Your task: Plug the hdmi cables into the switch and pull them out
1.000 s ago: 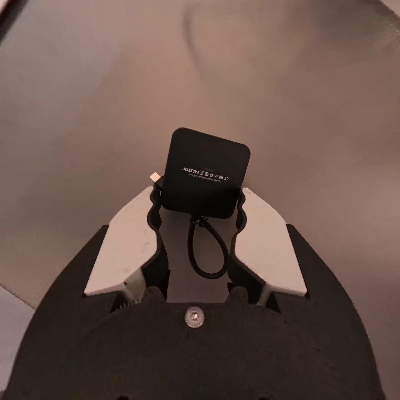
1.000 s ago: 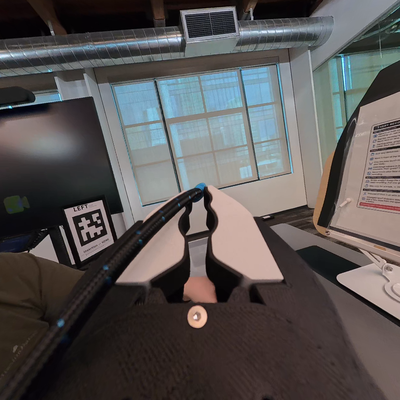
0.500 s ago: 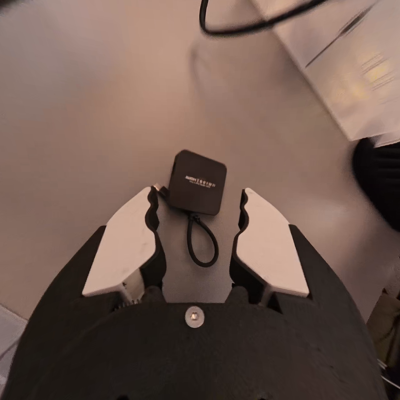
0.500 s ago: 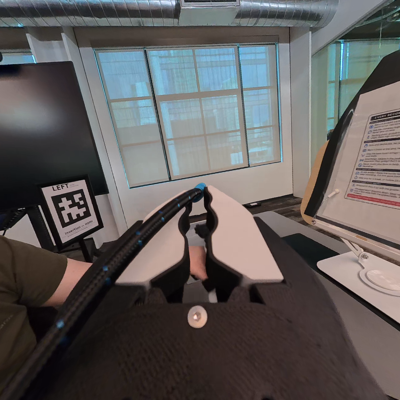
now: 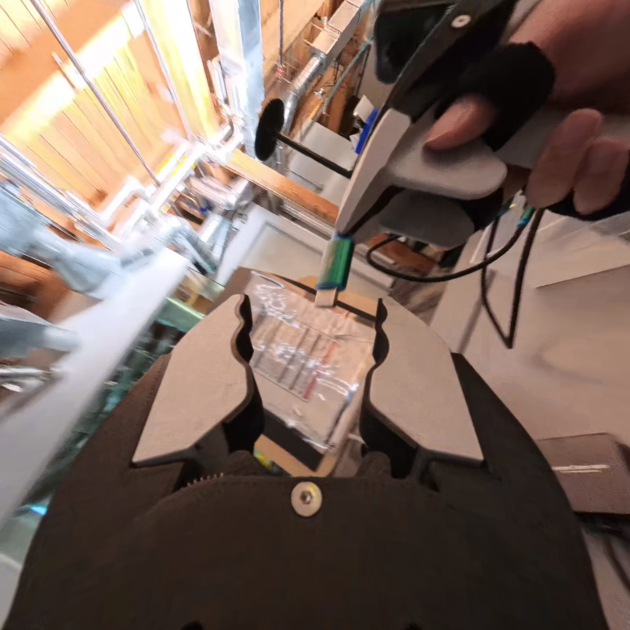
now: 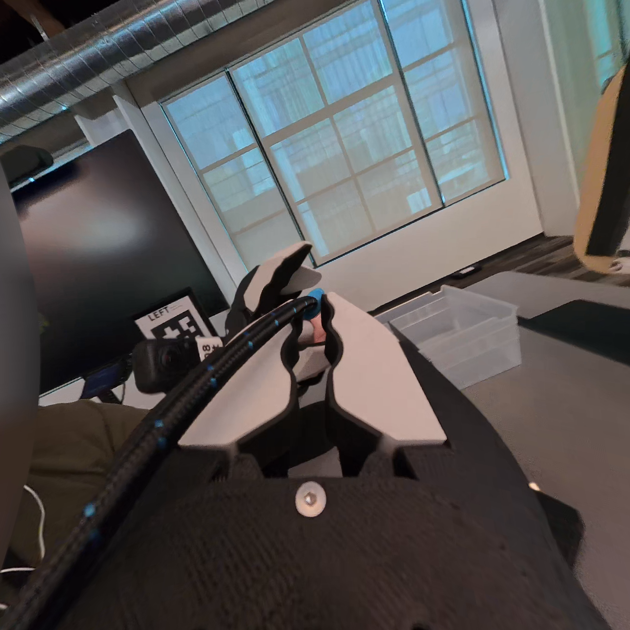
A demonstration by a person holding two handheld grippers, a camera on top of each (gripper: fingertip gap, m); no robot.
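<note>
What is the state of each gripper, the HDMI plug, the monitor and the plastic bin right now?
Left gripper: open, empty.
Right gripper: shut on the HDMI plug.
HDMI plug: unplugged, held in the air.
Monitor: dark.
Clear plastic bin: open-topped; contents unclear.

The ceiling pipes (image 5: pixel 102 211) smear into streaks in the left wrist view. The cable (image 6: pixel 204 375) runs out past the bottom left corner, its plug hidden between the right gripper (image 6: pixel 312 306) fingers.
</note>
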